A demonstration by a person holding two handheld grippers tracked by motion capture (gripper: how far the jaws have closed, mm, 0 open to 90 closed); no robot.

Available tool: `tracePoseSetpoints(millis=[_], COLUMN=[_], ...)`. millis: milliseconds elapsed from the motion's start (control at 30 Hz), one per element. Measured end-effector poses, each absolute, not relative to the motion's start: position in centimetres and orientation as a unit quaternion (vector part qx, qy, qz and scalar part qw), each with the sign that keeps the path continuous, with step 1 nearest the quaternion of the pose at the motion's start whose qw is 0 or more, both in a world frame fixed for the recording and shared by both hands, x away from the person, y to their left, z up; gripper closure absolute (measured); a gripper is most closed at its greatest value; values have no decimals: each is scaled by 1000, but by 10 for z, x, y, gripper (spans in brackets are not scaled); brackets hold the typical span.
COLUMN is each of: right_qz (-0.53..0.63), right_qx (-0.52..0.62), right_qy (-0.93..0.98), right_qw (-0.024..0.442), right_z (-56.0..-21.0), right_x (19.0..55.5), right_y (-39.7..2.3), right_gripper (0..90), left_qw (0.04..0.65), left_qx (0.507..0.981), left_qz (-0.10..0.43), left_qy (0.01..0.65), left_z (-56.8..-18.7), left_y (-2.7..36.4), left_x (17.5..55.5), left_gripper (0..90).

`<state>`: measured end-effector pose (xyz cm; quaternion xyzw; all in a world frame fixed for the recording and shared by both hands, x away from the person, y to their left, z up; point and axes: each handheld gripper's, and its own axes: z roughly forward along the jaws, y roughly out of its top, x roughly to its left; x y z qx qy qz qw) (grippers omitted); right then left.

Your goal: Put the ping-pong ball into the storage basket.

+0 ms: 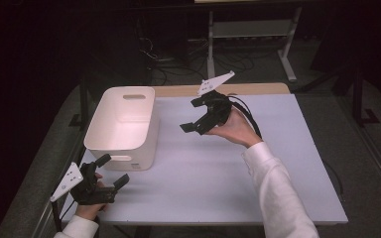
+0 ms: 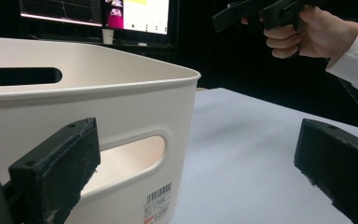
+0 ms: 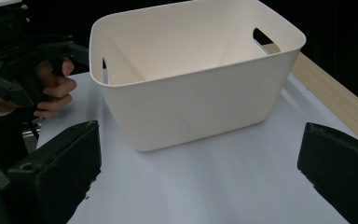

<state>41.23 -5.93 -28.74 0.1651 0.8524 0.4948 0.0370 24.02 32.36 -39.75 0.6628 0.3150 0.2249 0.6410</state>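
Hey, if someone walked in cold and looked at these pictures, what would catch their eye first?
Probably the white bin at the left of the pale table, open-topped, with nothing visible inside. Next, the right gripper, held up in the air over the middle of the table, jaws open and pointed at the bin. The left gripper waits low at the near left corner, also open, just in front of the bin.

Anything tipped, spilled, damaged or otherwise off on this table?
Nothing stands out. The white bin stands upright on the table with no contents in view. The left gripper and right gripper are both open, holding nothing.
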Motion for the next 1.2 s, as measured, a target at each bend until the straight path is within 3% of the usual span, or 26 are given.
tracePoseSetpoints(millis=[1200], right_qz=[530], right_qx=[235], right_qy=[812], right_qw=[63], right_z=[-314], right_x=[381], right_y=[-150], right_gripper=[0], left_qw=[637], left_qx=[667], left_qz=[223], left_qy=[315], left_z=[-397], left_y=[322], left_x=[242], left_gripper=[0])
